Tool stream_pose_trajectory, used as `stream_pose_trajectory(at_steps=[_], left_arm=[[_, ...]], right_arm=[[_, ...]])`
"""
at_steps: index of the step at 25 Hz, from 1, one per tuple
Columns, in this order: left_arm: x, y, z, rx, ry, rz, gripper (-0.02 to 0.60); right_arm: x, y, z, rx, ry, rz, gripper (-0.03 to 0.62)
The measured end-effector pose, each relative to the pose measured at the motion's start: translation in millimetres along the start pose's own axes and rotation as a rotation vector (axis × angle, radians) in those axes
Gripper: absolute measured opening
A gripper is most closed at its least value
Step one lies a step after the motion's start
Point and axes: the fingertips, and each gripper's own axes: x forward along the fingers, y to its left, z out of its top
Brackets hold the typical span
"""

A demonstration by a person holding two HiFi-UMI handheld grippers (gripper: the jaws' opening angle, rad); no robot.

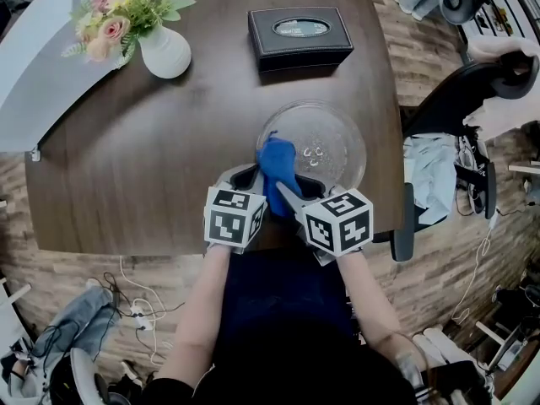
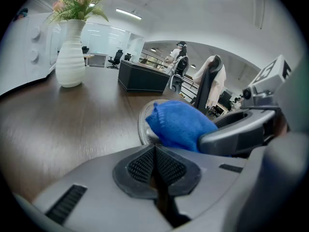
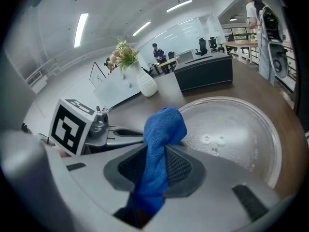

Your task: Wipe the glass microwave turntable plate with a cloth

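The clear glass turntable plate [image 1: 325, 146] lies on the dark wooden table [image 1: 152, 167] near its front right corner. My right gripper [image 1: 283, 192] is shut on a blue cloth [image 1: 277, 167], whose bunched end rests on the plate's near left part. In the right gripper view the blue cloth [image 3: 161, 139] runs up between the jaws of my right gripper [image 3: 158, 164], with the plate [image 3: 236, 129] beyond them. My left gripper [image 1: 245, 175] sits just left of the cloth. In the left gripper view my left gripper [image 2: 155, 152] has its jaws shut with nothing between them, and the cloth [image 2: 181, 124] covers the plate's rim [image 2: 142, 125].
A white vase of flowers [image 1: 164, 51] stands at the back left and a black tissue box [image 1: 299, 36] at the back, behind the plate. A white panel [image 1: 38, 66] lies along the table's left side. An office chair [image 1: 472, 108] stands off the right edge.
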Motion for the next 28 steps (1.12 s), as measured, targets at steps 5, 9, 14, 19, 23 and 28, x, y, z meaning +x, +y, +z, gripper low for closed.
stream_pose_trajectory(at_steps=[5, 9, 14, 19, 23, 28], left_arm=[[0, 0, 0, 0.001, 0.000, 0.000, 0.003], [0, 0, 0, 0.002, 0.000, 0.000, 0.003], [0, 0, 0, 0.003, 0.000, 0.002, 0.003], [0, 0, 0, 0.003, 0.000, 0.000, 0.002], [0, 0, 0, 0.002, 0.002, -0.002, 0.003], [0, 0, -1, 0.002, 0.002, -0.001, 0.003]], right_arm=[[19, -4, -13, -0.041, 0.059, -0.015, 0.087], [19, -10, -15, -0.041, 0.065, -0.026, 0.087], [13, -19, -16, -0.042, 0.071, -0.047, 0.087], [2, -36, -16, -0.032, 0.081, -0.068, 0.087], [-12, -59, -15, -0.031, 0.086, -0.110, 0.087], [-31, -88, -15, -0.013, 0.085, -0.173, 0.087]])
